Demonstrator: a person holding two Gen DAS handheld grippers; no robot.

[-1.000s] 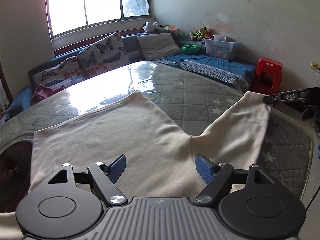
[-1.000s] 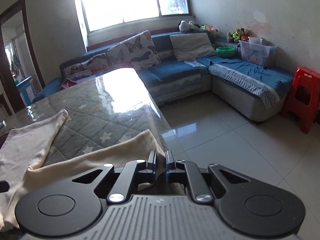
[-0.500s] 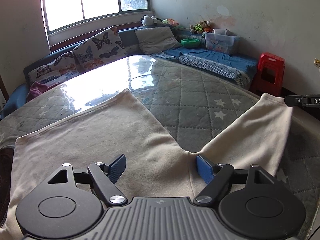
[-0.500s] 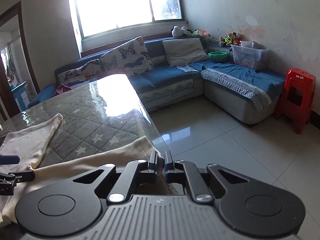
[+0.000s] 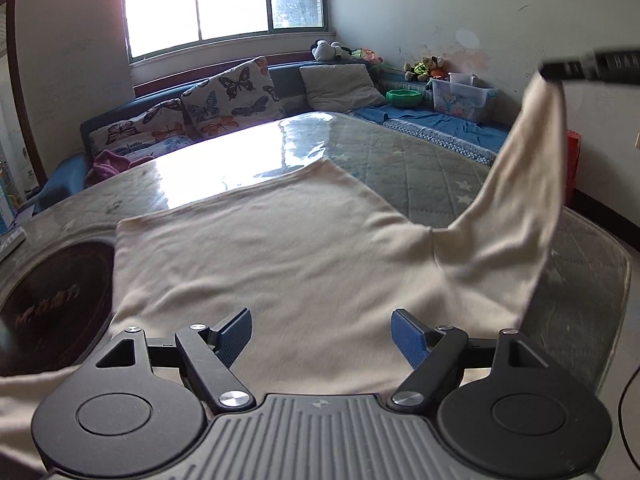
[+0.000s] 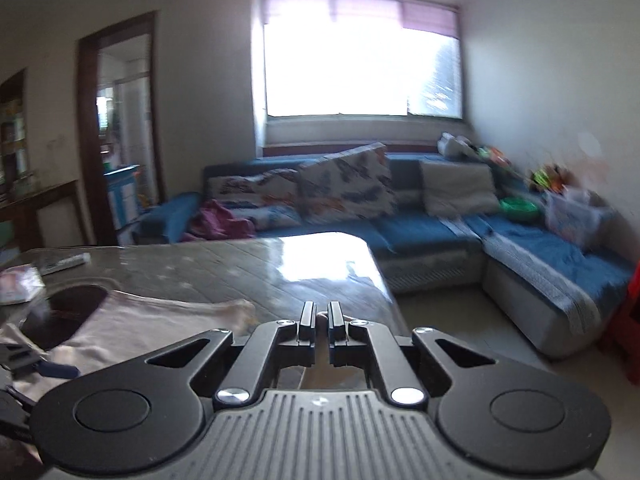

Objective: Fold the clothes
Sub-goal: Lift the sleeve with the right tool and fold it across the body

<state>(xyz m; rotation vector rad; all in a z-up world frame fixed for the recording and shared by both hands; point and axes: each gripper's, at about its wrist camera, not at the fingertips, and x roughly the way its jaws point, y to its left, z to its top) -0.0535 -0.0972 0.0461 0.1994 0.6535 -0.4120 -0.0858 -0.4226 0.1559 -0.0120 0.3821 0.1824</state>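
Observation:
A cream long-sleeved top [image 5: 288,248] lies spread flat on the glass-topped table [image 5: 432,160]. My left gripper [image 5: 321,334] is open and empty, its blue pads hovering just above the near part of the top. My right gripper [image 6: 321,318] is shut on the cuff of the right sleeve [image 5: 532,168]. In the left wrist view the right gripper [image 5: 552,70] holds that sleeve lifted high above the table at the upper right. In the right wrist view the top [image 6: 132,324] shows at the lower left, and a sliver of cloth sits between the jaws.
A dark round inset [image 5: 52,300] is in the table at the left. A blue corner sofa [image 6: 520,248] with butterfly cushions [image 5: 228,100] stands behind the table. A red stool [image 5: 573,168] stands by the right wall. A remote [image 6: 66,261] lies at the table's far left.
My right gripper has lifted the sleeve from the table high into the air and swung left. My left gripper has stayed open above the top's near part.

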